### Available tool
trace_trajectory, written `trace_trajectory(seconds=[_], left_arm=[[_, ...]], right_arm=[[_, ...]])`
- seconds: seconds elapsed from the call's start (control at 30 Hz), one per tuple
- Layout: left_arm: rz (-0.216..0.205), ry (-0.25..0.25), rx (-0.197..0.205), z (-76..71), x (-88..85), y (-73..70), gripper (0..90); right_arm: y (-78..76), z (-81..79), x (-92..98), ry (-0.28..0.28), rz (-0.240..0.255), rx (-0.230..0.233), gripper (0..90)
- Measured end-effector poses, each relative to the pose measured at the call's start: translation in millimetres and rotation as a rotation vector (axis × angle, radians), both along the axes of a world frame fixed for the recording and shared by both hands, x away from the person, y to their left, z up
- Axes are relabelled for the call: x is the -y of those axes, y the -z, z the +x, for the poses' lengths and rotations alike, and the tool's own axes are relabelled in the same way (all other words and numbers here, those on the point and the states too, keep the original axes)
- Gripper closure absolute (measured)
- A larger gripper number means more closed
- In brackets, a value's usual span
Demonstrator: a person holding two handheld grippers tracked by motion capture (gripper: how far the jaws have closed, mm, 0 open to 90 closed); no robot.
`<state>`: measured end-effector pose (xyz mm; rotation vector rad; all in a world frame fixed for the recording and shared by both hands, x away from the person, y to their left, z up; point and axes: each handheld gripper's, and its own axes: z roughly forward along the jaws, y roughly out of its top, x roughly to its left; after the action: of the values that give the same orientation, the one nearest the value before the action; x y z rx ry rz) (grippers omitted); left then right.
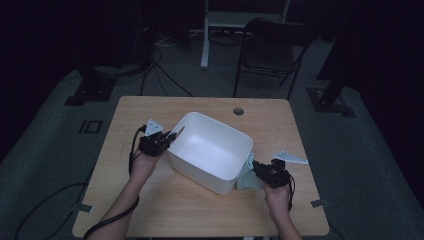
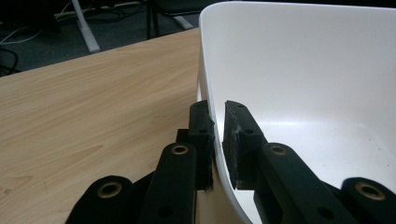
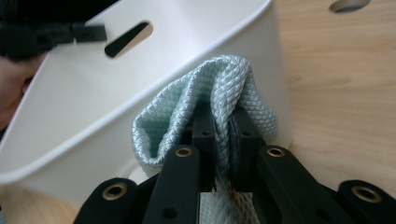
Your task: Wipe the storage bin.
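A white plastic tub (image 1: 210,150) stands in the middle of the wooden table (image 1: 200,210). My left gripper (image 1: 169,138) is shut on the tub's left rim; in the left gripper view its jaws (image 2: 218,119) pinch the thin white wall (image 2: 299,70), one pad inside and one outside. My right gripper (image 1: 257,168) is at the tub's right front corner, shut on a pale green quilted cloth (image 1: 245,176). In the right gripper view the cloth (image 3: 224,74) bunches up over the gripper (image 3: 223,126) against the tub's outer wall (image 3: 116,107). The tub's inside looks empty.
A round cable hole (image 1: 238,111) sits near the table's far edge. A dark folding chair (image 1: 272,50) and a white desk leg (image 1: 205,35) stand behind the table. Cables trail off the table's left side. The tub has a slot handle (image 3: 128,38).
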<state>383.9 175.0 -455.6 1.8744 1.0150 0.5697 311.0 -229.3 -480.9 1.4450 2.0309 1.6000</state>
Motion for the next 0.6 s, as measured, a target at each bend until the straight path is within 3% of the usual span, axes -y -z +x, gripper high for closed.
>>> trace_trajectory(seconds=[0.23, 0.47, 0.6], left_arm=[[0.001, -0.007, -0.002, 0.2, 1.2, -0.2, 81.6], [0.005, -0.001, -0.001, -0.2, 1.1, -0.2, 81.7], [0.006, -0.001, -0.005, 0.0, 2.1, -0.6, 81.7]], right_arm=[[5.6, 7.1, 2.0, 0.006, 0.013, -0.016, 83.4], [-9.8, 15.5, 9.1, 0.033, 0.021, 0.013, 83.2], [-11.2, 20.5, 8.4, 0.033, 0.002, 0.017, 83.5]])
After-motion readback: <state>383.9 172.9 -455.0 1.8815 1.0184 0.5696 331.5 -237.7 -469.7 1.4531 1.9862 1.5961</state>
